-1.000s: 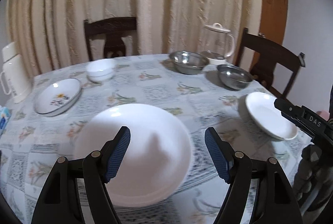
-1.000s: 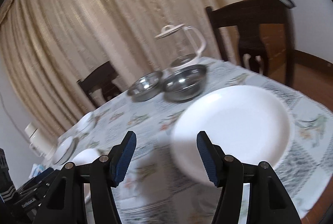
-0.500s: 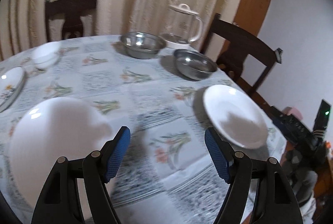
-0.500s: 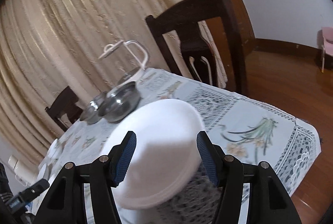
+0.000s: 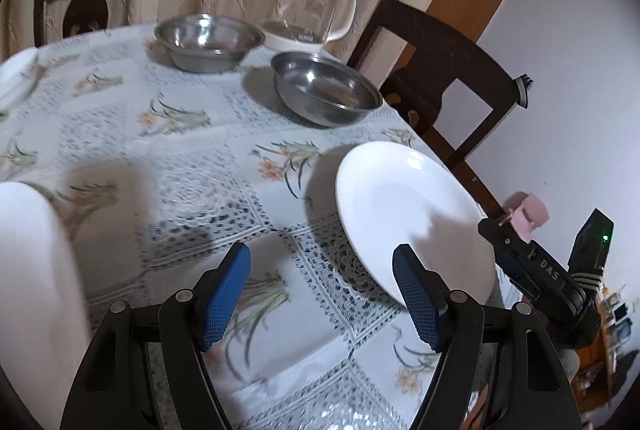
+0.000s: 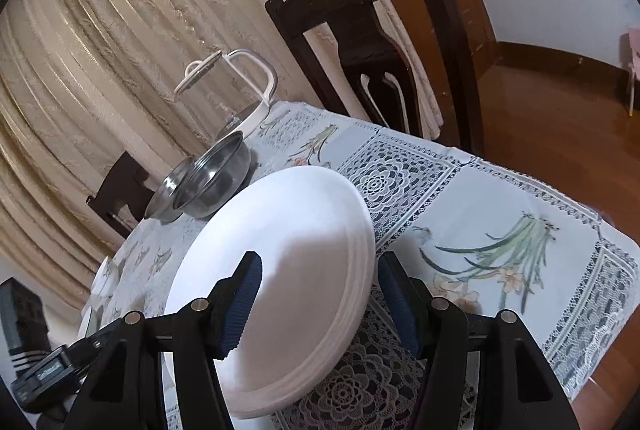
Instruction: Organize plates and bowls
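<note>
Claws number two, both spread wide and gripping nothing. Right claw [image 6: 318, 296] straddles the near rim of a round white ceramic plate [image 6: 280, 270] at the table [image 6: 500, 198] edge, contact unclear. Left claw [image 5: 320, 290] hovers over the floral lace tablecloth [image 5: 180, 150], beside that plate. Two round steel bowls [image 5: 326, 92] [image 5: 208, 40] sit further back before one glass kettle [image 5: 314, 10]. A second white plate [image 5: 28, 270] lies left.

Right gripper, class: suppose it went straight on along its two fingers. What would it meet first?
Most likely the white plate by the table's edge. The right gripper is open, and the plate's near rim already lies between its fingers. The steel bowl lies further on. Depth under the fisheye is uncertain.
</note>
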`<action>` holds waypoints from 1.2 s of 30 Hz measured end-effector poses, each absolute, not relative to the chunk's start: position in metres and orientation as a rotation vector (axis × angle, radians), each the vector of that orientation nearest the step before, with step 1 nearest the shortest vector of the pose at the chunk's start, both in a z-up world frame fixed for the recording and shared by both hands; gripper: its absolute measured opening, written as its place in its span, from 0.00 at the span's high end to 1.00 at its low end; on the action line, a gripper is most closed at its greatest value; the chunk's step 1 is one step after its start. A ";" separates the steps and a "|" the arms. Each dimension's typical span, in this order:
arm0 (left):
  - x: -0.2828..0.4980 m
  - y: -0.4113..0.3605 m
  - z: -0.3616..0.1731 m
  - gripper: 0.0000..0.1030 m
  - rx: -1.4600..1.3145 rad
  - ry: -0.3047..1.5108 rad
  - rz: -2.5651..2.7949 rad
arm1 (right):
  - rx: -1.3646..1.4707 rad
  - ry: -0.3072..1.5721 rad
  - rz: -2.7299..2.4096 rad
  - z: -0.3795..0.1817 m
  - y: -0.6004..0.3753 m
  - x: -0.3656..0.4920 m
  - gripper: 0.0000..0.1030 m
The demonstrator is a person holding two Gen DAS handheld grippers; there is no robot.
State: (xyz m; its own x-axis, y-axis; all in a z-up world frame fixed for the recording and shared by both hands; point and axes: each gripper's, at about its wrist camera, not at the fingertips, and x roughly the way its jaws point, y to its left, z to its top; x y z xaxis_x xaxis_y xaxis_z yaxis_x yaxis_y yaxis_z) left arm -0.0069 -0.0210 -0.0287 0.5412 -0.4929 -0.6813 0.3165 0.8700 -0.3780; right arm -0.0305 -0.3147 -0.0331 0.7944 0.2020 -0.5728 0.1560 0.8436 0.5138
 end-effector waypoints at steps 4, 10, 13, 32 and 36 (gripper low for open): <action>0.006 -0.028 -0.037 0.28 -0.229 0.896 -0.497 | 0.587 0.684 0.048 -0.036 -0.315 -0.027 0.39; 0.025 -0.037 -0.045 0.31 -0.249 0.922 -0.508 | 0.621 0.719 0.091 -0.041 -0.318 -0.022 0.41; 0.034 -0.044 -0.049 0.43 -0.254 0.948 -0.524 | 0.627 0.727 0.104 -0.041 -0.319 -0.020 0.43; 0.050 -0.079 -0.058 0.64 -0.257 0.963 -0.596 | 0.588 0.759 0.132 -0.043 -0.325 -0.014 0.59; 0.046 -0.077 -0.057 0.64 -0.243 0.946 -0.585 | 0.586 0.750 0.155 -0.044 -0.325 -0.016 0.60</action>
